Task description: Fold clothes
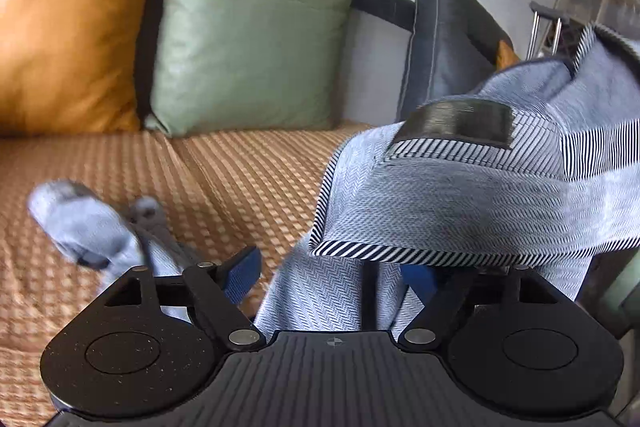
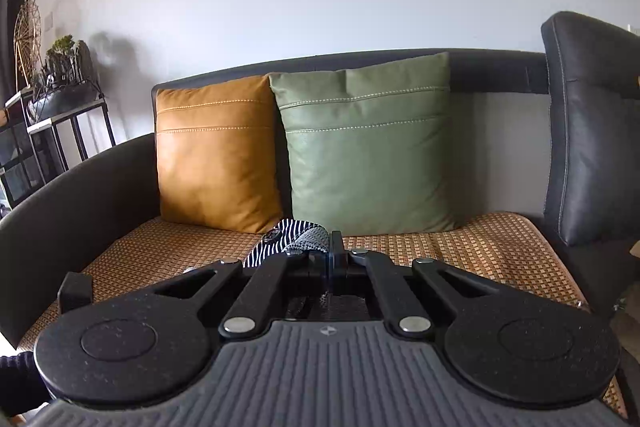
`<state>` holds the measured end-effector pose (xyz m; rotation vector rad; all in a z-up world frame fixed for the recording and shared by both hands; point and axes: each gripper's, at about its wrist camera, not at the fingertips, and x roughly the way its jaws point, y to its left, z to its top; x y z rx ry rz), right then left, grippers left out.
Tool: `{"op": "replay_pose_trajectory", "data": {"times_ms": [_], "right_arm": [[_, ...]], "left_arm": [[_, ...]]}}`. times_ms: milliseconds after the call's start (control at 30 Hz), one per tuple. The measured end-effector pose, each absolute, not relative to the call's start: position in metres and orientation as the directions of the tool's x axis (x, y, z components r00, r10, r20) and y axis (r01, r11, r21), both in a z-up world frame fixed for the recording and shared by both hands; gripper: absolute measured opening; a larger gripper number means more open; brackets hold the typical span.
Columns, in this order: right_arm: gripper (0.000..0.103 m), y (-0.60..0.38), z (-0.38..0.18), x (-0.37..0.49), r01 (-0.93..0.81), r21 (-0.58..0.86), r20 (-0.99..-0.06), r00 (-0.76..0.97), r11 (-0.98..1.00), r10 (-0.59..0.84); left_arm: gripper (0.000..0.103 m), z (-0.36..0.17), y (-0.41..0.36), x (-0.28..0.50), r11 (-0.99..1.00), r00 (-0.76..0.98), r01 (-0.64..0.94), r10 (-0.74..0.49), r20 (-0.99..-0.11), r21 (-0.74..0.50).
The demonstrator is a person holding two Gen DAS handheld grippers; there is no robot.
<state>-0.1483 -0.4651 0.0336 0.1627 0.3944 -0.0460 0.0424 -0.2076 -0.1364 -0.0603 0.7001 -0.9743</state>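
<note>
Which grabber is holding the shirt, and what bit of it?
The right gripper is shut on the striped shirt, pinching a bunched striped edge. The left gripper is open; cloth hangs between its fingers, unpinched.

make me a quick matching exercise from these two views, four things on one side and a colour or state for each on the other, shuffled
Things:
1. left gripper
2. right gripper
3. cushion nearest the sofa arm
4. cushion beside it

Colour or state:
A. green
B. shut on the striped shirt
C. open, shirt cloth hanging between its fingers
D. mustard orange

Pairs: 1-C, 2-B, 3-D, 4-A
</note>
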Motion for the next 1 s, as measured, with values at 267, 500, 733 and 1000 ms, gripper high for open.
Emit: {"op": "replay_pose_trajectory", "data": {"times_ms": [267,500,733,1000], "right_arm": [[0.002,-0.473,0.029,-0.153,0.093,0.161,-0.396,0.918,0.983,-0.022],[0.002,-0.469,0.044,-0.163,0.092,0.168,-0.376,0.927,0.981,-0.023],[0.002,-0.440,0.102,-0.163,-0.006,0.166,-0.277,0.959,0.986,0.052],[0.002,-0.396,0.171,-0.165,-0.117,0.127,-0.174,0.975,0.985,0.138]], "left_arm": [[0.001,-0.161,-0.229,0.060,0.508,0.178,0.712,-0.798,-0.575,-0.484],[0.000,-0.104,-0.181,0.056,0.604,0.370,0.685,-0.769,-0.521,-0.406],[0.000,0.009,-0.098,0.052,0.685,0.604,0.583,-0.725,-0.331,-0.436],[0.000,0.127,-0.024,-0.003,0.741,0.757,0.566,-0.641,-0.128,-0.361]]}}
